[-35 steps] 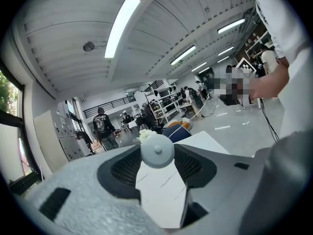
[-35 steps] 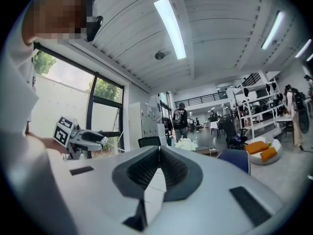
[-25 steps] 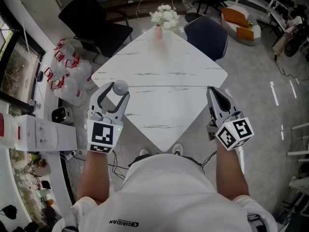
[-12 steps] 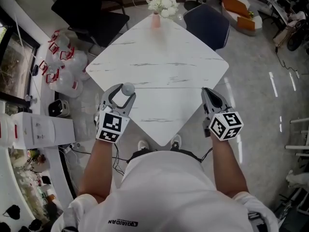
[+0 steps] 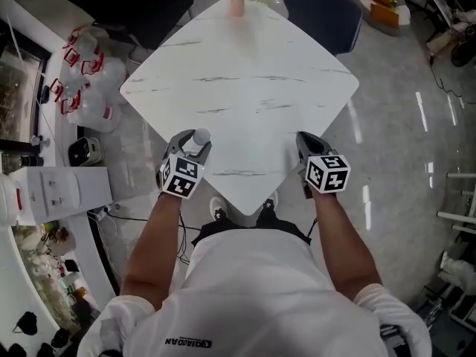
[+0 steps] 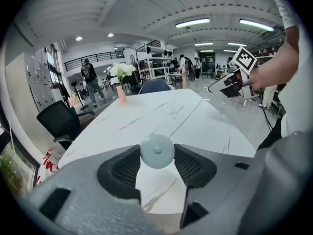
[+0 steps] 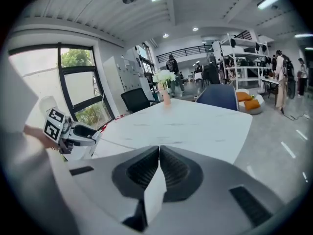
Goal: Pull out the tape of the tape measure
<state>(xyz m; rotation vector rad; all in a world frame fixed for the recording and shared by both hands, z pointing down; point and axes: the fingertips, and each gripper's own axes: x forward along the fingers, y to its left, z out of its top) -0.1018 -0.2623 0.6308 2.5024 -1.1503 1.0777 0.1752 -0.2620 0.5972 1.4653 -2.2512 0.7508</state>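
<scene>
The tape measure (image 6: pixel 157 151) is a small round pale grey-blue case. It sits pinched between the two pads of my left gripper (image 6: pixel 157 156). In the head view the tape measure (image 5: pixel 201 135) and left gripper (image 5: pixel 195 143) hang over the near-left edge of the white marble table (image 5: pixel 245 65). No tape shows outside the case. My right gripper (image 5: pixel 303 141) is at the table's near-right edge, shut, with nothing between its pads; its own view shows the right gripper (image 7: pixel 159 153) with the pads pressed together. The two grippers are well apart.
A pink vase of white flowers (image 5: pixel 236 2) stands at the table's far corner. A black chair (image 5: pixel 141 6) and a blue chair (image 5: pixel 323 10) are beyond it. White bags with red handles (image 5: pixel 89 88) and a white box (image 5: pixel 52 192) lie on the floor left.
The head view has pulled back, so the table and both grippers look smaller and higher in the picture. Both grippers sit closer to the table's near corner. Neither grip has changed.
</scene>
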